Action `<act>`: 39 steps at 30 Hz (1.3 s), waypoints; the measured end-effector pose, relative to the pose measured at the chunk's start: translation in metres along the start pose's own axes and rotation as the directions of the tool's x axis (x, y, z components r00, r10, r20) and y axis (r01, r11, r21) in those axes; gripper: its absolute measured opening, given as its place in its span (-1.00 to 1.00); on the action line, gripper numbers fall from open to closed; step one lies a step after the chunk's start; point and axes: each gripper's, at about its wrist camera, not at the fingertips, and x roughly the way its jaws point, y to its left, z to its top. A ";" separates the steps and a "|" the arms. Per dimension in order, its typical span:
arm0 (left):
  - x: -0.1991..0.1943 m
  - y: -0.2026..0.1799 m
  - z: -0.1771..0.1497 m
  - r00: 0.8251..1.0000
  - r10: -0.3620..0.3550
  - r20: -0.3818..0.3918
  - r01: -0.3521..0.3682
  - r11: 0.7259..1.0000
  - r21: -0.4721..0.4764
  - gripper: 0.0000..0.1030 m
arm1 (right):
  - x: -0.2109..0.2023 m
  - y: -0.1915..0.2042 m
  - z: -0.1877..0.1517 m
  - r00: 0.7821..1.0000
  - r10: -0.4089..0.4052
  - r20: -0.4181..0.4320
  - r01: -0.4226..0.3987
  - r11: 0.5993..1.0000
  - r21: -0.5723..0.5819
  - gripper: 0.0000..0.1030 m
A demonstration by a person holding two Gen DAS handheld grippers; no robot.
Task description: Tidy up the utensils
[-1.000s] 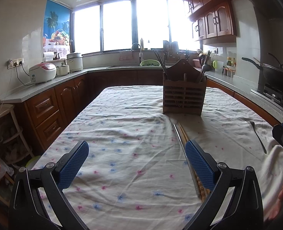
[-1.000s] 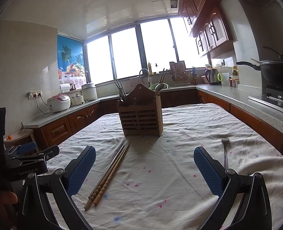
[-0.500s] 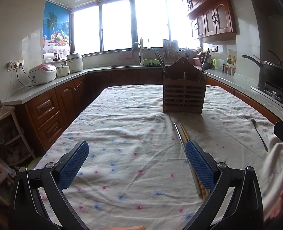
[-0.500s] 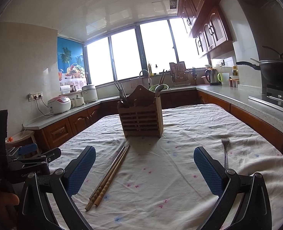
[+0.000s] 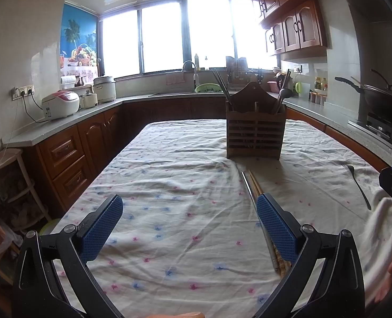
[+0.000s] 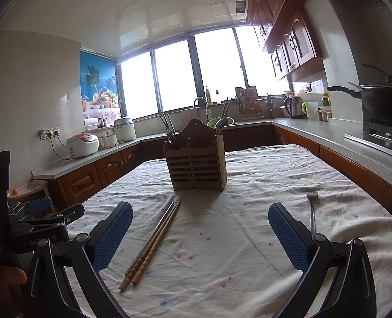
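Now, left gripper (image 5: 188, 225): I held it wide apart, gripping nothing.
Chopsticks (image 6: 153, 241): lay near, left of centre.
Holder (image 6: 196, 164): stood far, centre.
Fork (image 6: 312, 209): lay right.
Right gripper (image 6: 200, 234): I kept it spread, empty.
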 end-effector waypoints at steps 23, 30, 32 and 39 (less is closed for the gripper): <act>-0.010 0.001 0.003 0.999 0.002 0.038 -0.002 1.000 -0.001 1.00 | -0.005 0.000 0.003 1.000 0.004 0.017 -0.004 1.000 -0.006 1.00; -0.010 0.001 0.003 0.999 -0.004 0.036 0.004 1.000 -0.001 1.00 | -0.005 0.000 0.003 1.000 0.004 0.016 -0.004 1.000 -0.005 1.00; -0.009 0.001 0.003 0.999 -0.006 0.034 0.006 1.000 -0.001 1.00 | -0.006 0.000 0.003 1.000 0.003 0.017 -0.003 1.000 -0.005 1.00; -0.008 0.000 0.004 0.999 -0.010 0.031 0.010 1.000 -0.002 1.00 | -0.005 0.000 0.003 1.000 0.005 0.017 -0.004 1.000 -0.005 1.00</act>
